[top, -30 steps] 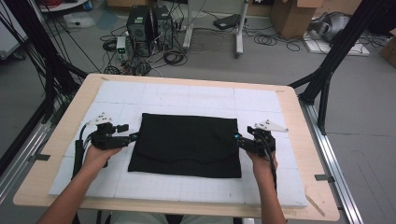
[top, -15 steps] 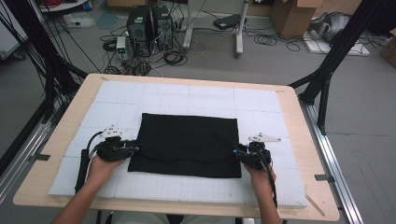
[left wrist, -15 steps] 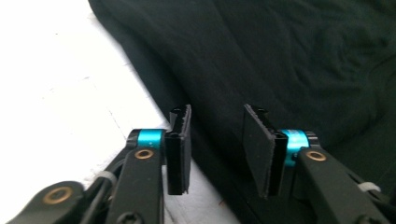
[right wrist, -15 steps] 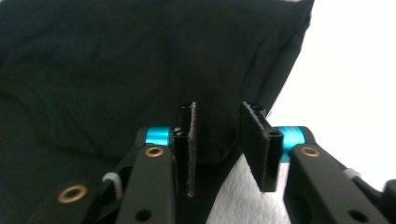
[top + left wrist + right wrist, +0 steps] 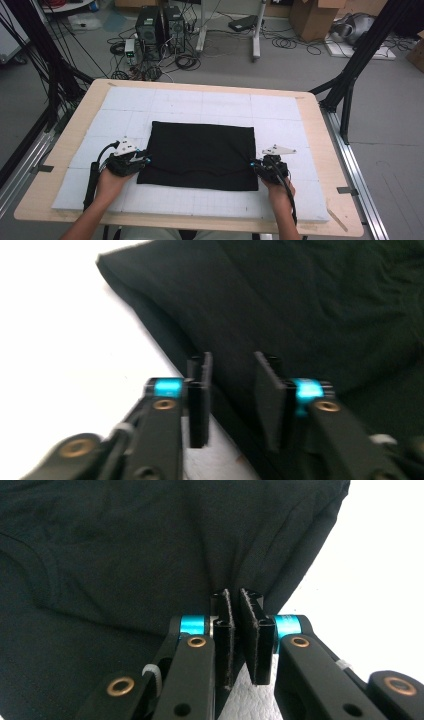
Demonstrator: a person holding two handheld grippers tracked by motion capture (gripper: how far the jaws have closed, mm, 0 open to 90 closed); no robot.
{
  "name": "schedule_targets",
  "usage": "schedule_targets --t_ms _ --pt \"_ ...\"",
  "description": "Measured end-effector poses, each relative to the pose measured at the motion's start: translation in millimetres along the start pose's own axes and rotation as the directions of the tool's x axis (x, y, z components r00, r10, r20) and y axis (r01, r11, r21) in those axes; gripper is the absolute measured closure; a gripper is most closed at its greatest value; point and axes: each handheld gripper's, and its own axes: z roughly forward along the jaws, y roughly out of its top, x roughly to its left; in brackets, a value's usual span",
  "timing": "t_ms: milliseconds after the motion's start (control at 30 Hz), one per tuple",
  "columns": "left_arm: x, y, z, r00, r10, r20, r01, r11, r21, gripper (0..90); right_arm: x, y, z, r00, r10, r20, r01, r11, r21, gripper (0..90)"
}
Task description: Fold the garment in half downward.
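Observation:
A black cloth (image 5: 200, 155), folded to a rectangle, lies flat on the white mat (image 5: 200, 100). My left gripper (image 5: 142, 161) is at its near left edge. In the left gripper view the cloth (image 5: 300, 300) runs under the left gripper (image 5: 233, 360), whose jaws have just been closing. They still stand a finger's width apart, astride the edge, and I see no pinch. My right gripper (image 5: 256, 167) is at the near right edge. Its jaws have just been closing too, and the right gripper (image 5: 234, 596) now pinches the cloth (image 5: 125, 545), with creases running to the pads.
The mat lies on a wooden table (image 5: 320, 150) with a black frame post (image 5: 350, 85) at the right. Computers and cables (image 5: 160, 25) sit on the floor beyond the far edge. Bare mat surrounds the cloth on all sides.
Both hands have slid toward the table's near side and in against the cloth's edges. Both pairs of jaws have narrowed, and the right pair has come together on the cloth.

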Motion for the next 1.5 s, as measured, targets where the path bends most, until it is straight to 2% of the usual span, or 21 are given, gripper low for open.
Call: schedule_targets --t_ms 100,233,433,533,633,700,733,833,933,1100,1167,1367,1467,1500 --pt "-1.8 1.4 -0.1 0.9997 0.02 0.014 -0.02 0.9996 -0.022 66.9 0.3 0.3 0.2 1.0 -0.001 0.0 0.001 1.0 -0.002 84.2" --pt "-0.4 -0.6 7.6 0.9995 0.014 0.027 -0.014 0.9994 0.031 72.1 0.2 0.3 0.0 1.0 -0.003 -0.001 0.003 1.0 -0.001 84.1" --pt "-2.4 0.8 10.6 0.9995 0.01 0.03 -0.012 0.9987 0.05 74.7 0.5 0.3 0.4 1.0 0.0 0.0 0.0 1.0 0.003 84.1" --pt "-5.4 3.6 11.5 0.9994 0.028 0.023 -0.029 0.9979 0.058 83.7 0.6 0.5 0.5 1.0 -0.006 0.001 0.006 1.0 0.005 84.4" --pt "-2.4 5.5 8.8 0.9989 -0.025 0.039 0.024 0.999 0.037 88.5 0.0 0.9 -1.5 1.0 -0.005 0.001 0.005 1.0 -0.013 84.9" --pt "1.5 7.4 2.5 0.9936 -0.082 0.077 0.083 0.9965 -0.008 88.8 -0.4 1.1 -4.4 0.9999 -0.011 -0.002 0.011 0.999 -0.036 85.1" --pt "3.3 8.4 -0.9 0.9907 -0.096 0.096 0.099 0.9949 -0.02 88.8 0.2 1.0 -6.5 1.0 -0.002 -0.004 0.002 0.999 -0.039 85.1" --pt "7.0 9.5 -6.9 0.9882 -0.104 0.112 0.108 0.9937 -0.032 88.8 -0.6 0.0 -10.5 0.9999 0.0 -0.013 -0.001 0.999 -0.052 85.1" --pt "6.2 8.0 -3.6 0.987 -0.113 0.115 0.115 0.9932 -0.017 87.7 -0.6 -0.5 -9.2 0.9999 0.002 -0.012 -0.003 0.999 -0.043 85.1" --pt "5.0 8.9 -4.4 0.9851 -0.107 0.134 0.113 0.9931 -0.032 88.6 0.0 -0.4 -10.7 1.0 -0.002 -0.01 0.002 0.999 -0.049 85.1" --pt "6.4 9.1 -8.4 0.9804 -0.127 0.151 0.135 0.9899 -0.045 88.8 0.7 -0.1 -13.6 0.9999 -0.002 -0.014 0.001 0.998 -0.061 85.1" --pt "8.1 7.1 -25.4 0.9589 -0.174 0.224 0.197 0.9766 -0.086 88.9 5.5 -0.6 -27.5 0.9996 -0.009 -0.027 0.007 0.995 -0.098 85.1" --pt "6.9 3.0 -32.9 0.9512 -0.184 0.248 0.211 0.9734 -0.089 88.9 10.7 -2.9 -36.5 0.9994 -0.018 -0.028 0.015 0.994 -0.108 85.1" --pt "6.3 1.0 -35.4 0.9513 -0.18 0.25 0.207 0.9748 -0.084 88.9 12.4 -4.3 -39.4 0.9994 -0.023 -0.027 0.02 0.994 -0.109 85.1"
